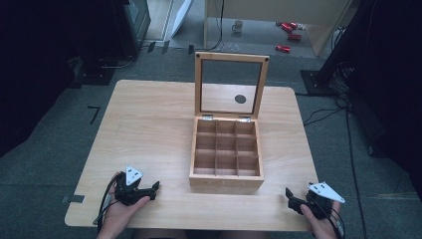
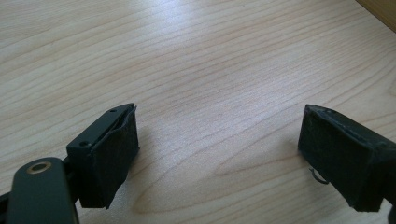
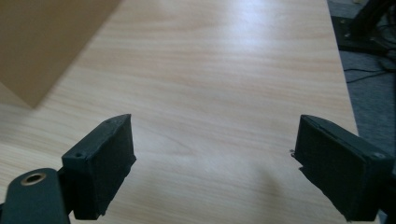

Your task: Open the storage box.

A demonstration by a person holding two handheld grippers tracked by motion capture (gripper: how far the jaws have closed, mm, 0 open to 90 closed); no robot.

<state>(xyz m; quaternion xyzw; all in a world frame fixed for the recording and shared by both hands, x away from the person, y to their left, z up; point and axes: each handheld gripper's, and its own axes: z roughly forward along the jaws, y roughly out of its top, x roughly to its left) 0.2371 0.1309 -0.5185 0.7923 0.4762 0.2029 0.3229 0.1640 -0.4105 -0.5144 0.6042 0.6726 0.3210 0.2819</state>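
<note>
Currently resting near the table (image 1: 149,114) front edge, either side of the open box (image 1: 226,154): left gripper (image 2: 217,149) and right gripper (image 3: 212,161), jaws wide apart, gripping nothing, awaiting a level approach.

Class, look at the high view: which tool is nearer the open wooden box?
Left. The left tool lies just off the front left corner of the box; the right tool sits a little farther off its front right corner.
</note>
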